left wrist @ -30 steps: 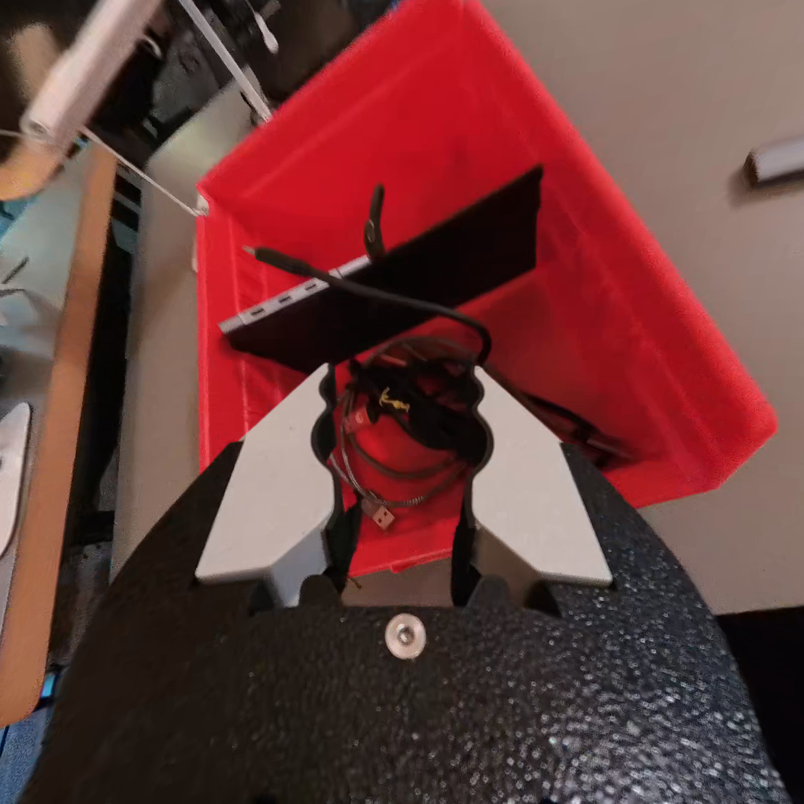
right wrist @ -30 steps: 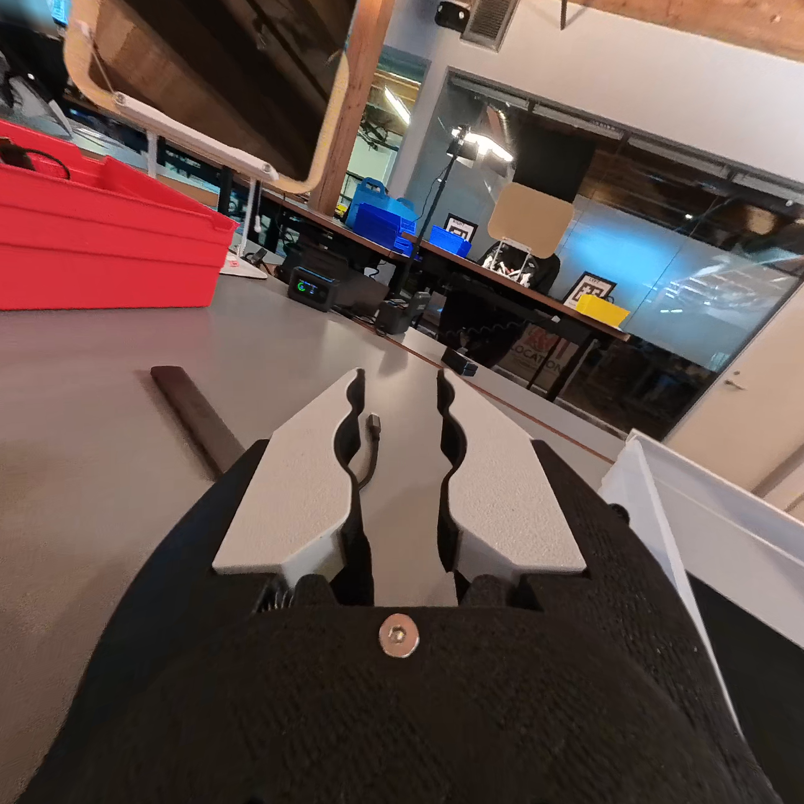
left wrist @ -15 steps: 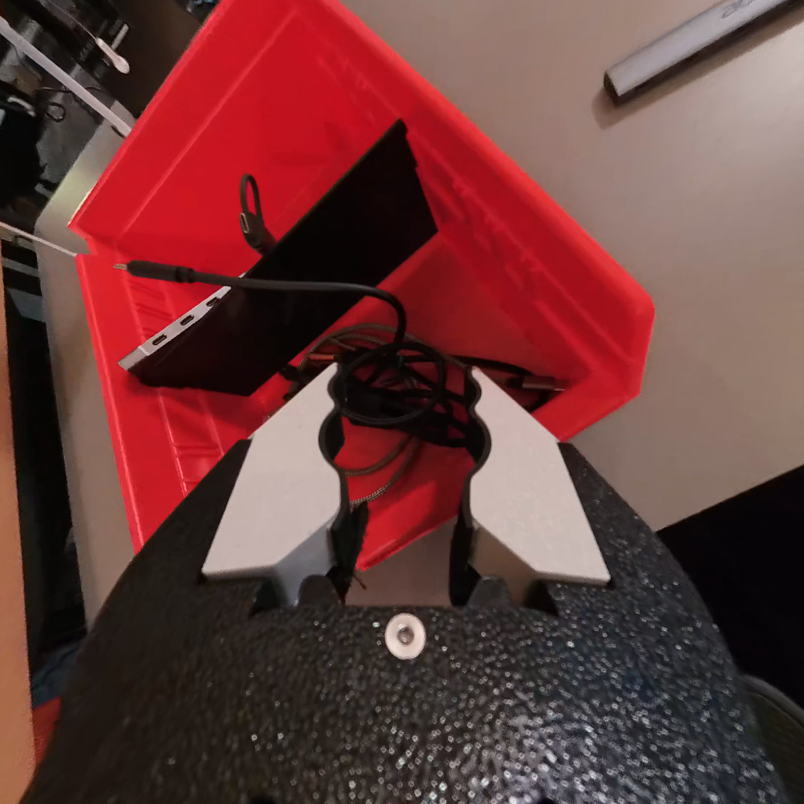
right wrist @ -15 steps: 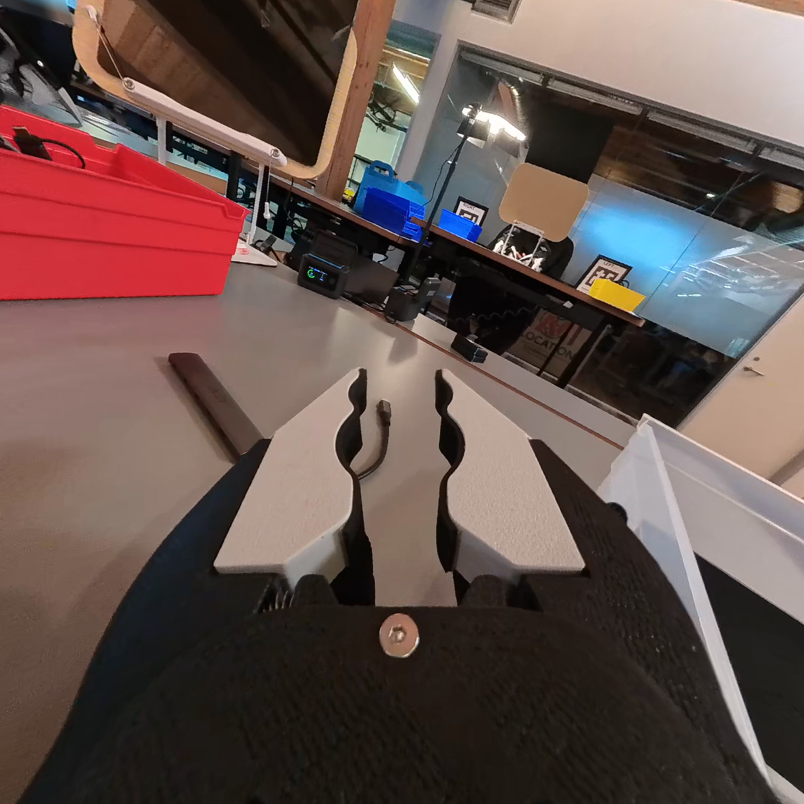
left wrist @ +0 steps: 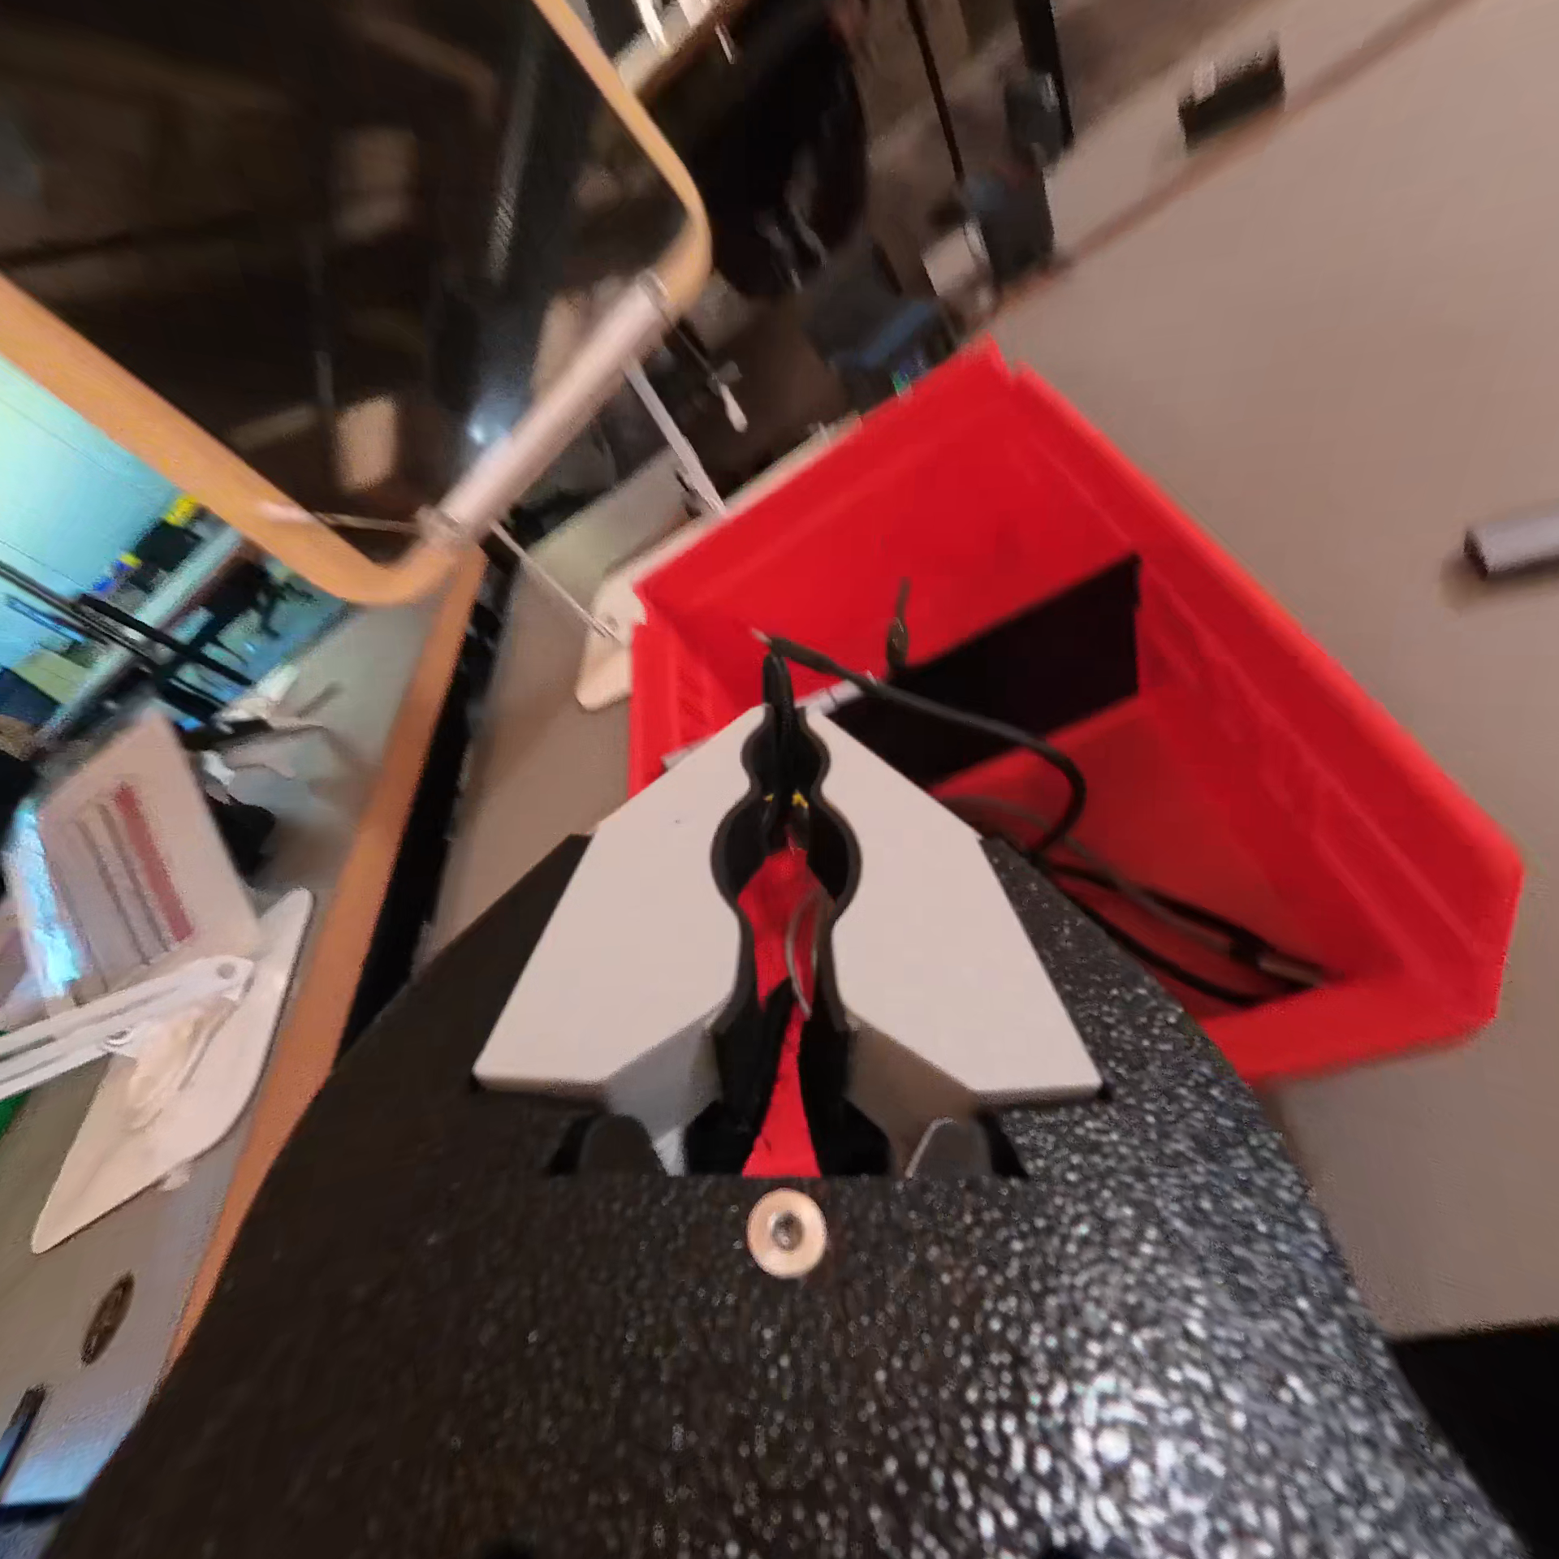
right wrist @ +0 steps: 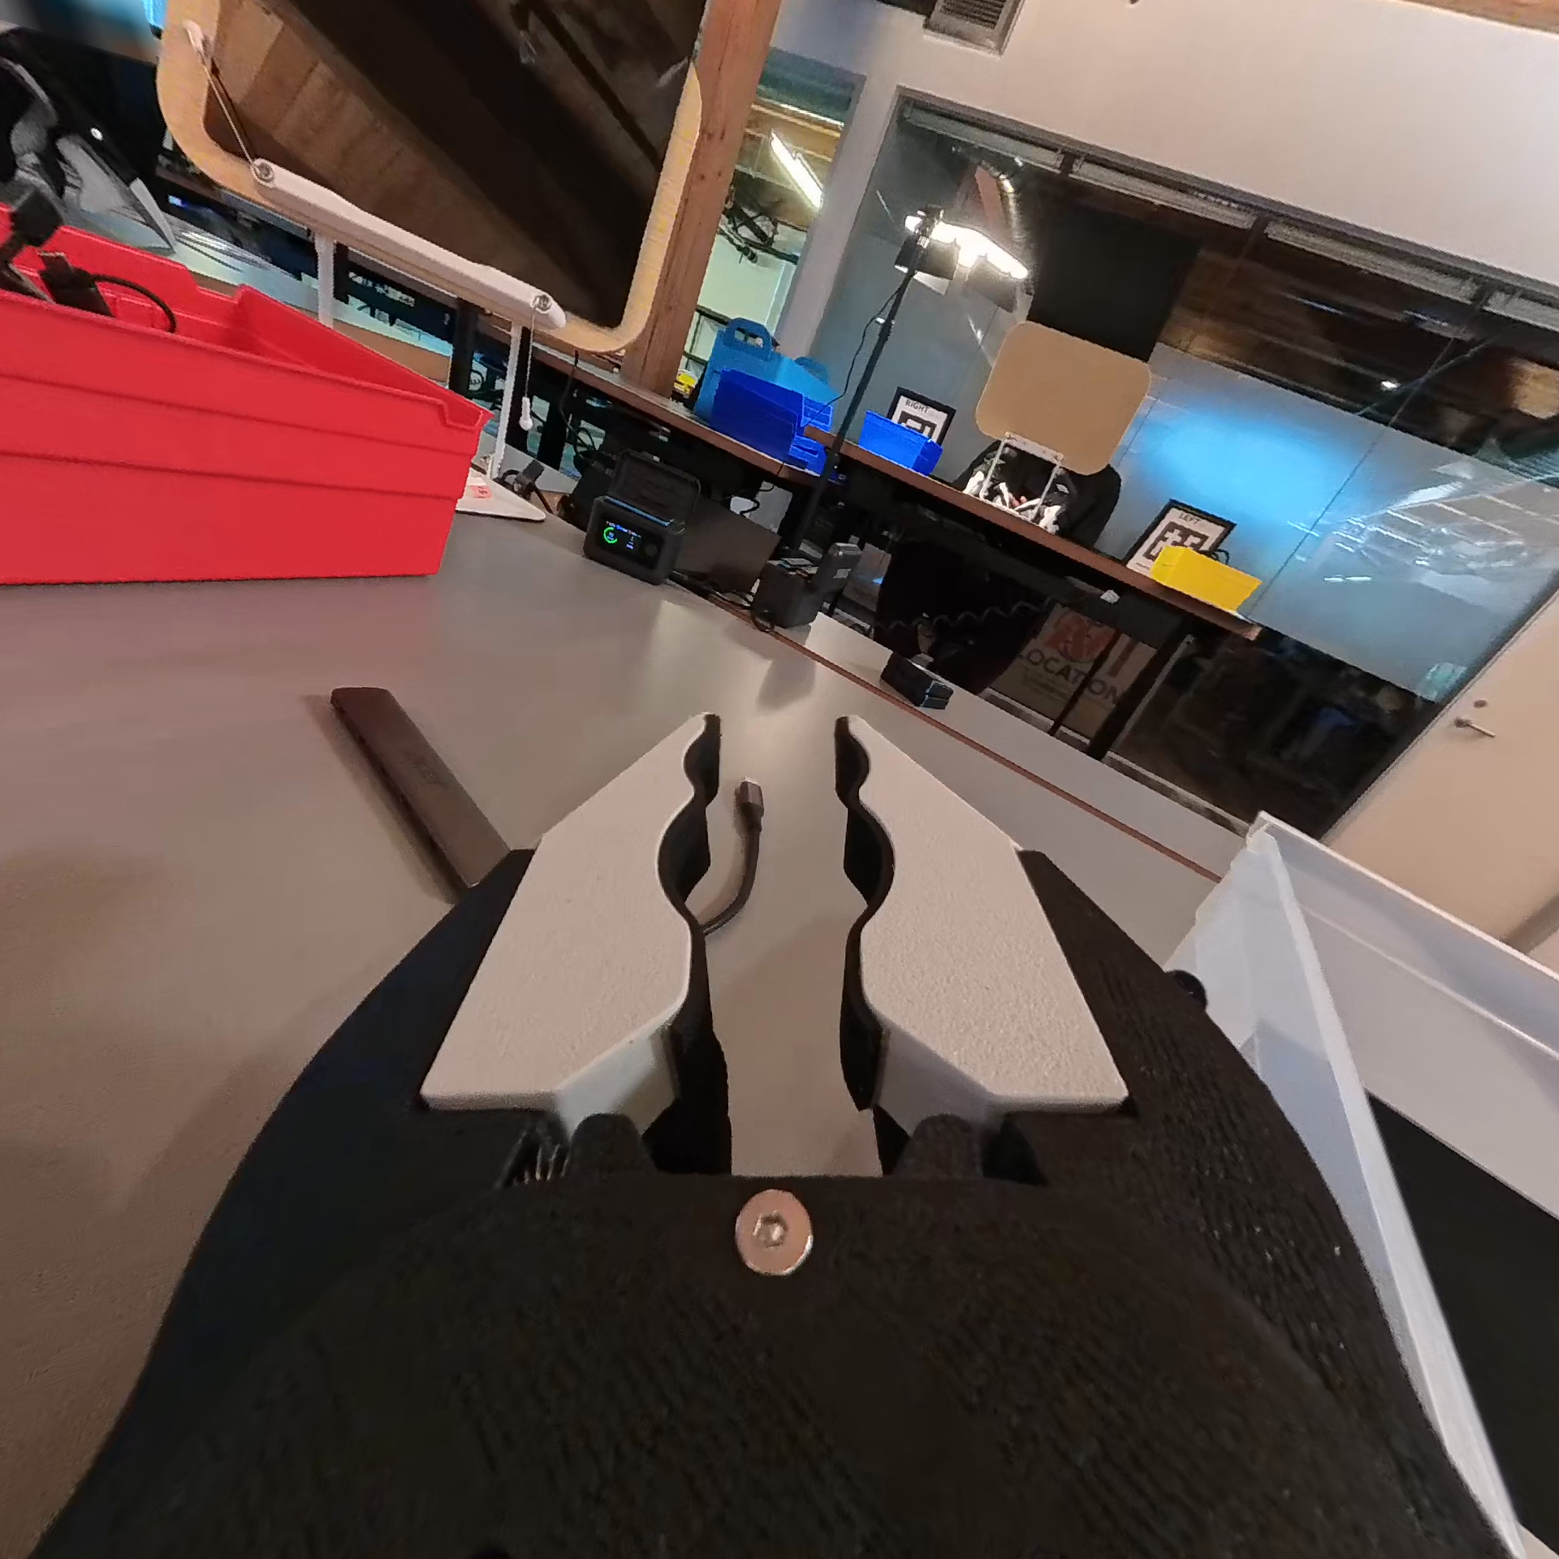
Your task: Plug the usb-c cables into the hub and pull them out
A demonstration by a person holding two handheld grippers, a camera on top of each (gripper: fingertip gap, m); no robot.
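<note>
My left fingers [left wrist: 780, 734] pinch a bundle of black cables [left wrist: 780, 700], light and floppy, above the glossy red bin [left wrist: 1265, 759]; I judge a grip at the stiff plug safer than the slack cord. My right fingers [right wrist: 776, 742] rest spread on the matte grey desk [right wrist: 211, 717], a limp cable end [right wrist: 747, 835] between them. The flat, rigid hub [right wrist: 413, 768] lies just left.
</note>
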